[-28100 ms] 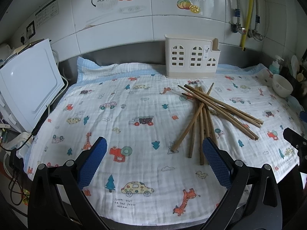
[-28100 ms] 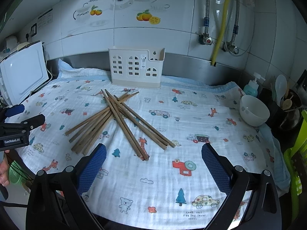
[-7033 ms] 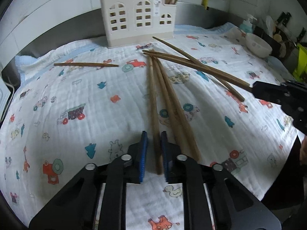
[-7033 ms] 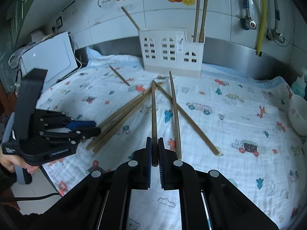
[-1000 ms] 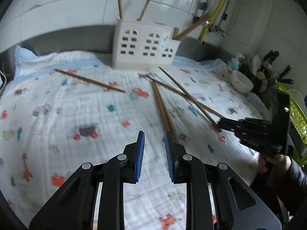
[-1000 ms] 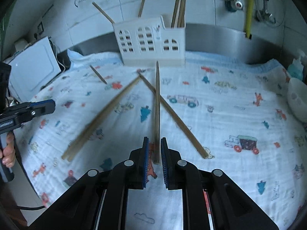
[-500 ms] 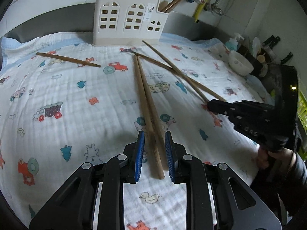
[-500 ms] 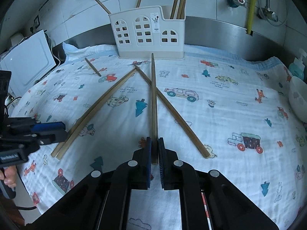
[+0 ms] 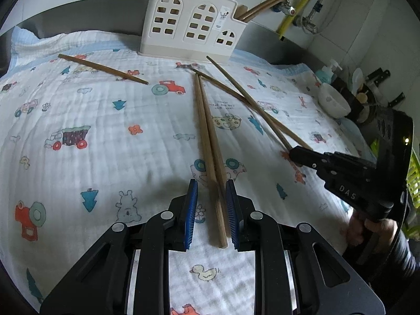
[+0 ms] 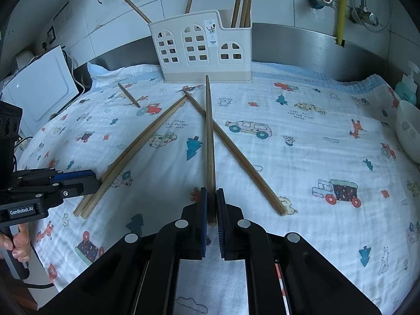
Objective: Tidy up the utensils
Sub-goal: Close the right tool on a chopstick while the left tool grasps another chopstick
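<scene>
My right gripper (image 10: 211,204) is clamped on the thick end of one wooden chopstick (image 10: 209,136), whose thin tip points at the white utensil holder (image 10: 202,50) by the back wall. My left gripper (image 9: 210,204) stands partly spread and grips nothing, its blue pads (image 9: 191,211) either side of the butt ends of a chopstick pair (image 9: 210,141) lying side by side on the printed cloth (image 9: 92,120) in front of the holder.

The sticks look light, stiff and smooth, likely to swivel or slip in a loose pinch; I judge the thick end the surest hold, leaving the thin tip free to drop into the holder.

The right wrist view alone shows the holder's top, with several chopsticks already standing in it, and a white appliance (image 10: 39,89) left of it. The left wrist view alone shows the whole of a stray chopstick (image 9: 102,68) left of the holder, and the gap between my left pads and the pair. One more chopstick (image 10: 233,152) lies crossed under the one I hold.
</scene>
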`<state>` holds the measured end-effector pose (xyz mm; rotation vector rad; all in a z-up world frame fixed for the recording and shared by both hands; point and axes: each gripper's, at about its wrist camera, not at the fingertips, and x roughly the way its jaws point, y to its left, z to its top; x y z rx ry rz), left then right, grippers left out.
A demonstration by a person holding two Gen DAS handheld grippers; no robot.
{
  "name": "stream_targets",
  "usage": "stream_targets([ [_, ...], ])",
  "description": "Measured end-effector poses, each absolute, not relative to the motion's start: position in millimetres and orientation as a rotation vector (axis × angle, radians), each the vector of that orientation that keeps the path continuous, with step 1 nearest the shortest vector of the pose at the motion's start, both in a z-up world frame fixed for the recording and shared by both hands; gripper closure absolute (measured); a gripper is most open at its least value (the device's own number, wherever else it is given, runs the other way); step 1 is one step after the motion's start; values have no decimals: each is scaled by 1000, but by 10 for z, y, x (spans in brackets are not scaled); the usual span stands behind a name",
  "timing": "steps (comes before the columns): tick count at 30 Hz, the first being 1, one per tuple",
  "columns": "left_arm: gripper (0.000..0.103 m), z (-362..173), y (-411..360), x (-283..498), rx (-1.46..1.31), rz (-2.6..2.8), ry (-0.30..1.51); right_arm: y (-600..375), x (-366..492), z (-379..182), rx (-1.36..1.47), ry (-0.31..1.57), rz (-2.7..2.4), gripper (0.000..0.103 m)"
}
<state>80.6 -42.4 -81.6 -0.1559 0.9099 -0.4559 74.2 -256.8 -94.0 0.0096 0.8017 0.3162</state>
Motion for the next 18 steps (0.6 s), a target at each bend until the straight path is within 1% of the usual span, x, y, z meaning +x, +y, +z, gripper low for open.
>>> stream_targets([
  [11, 82, -837, -486, 802, -90, -401, 903, -2575, 744, -946, 11, 804, 312, 96],
  [18, 84, -845, -683, 761, -2, -319, 874, -2559, 765, -953, 1, 806, 308, 96],
])
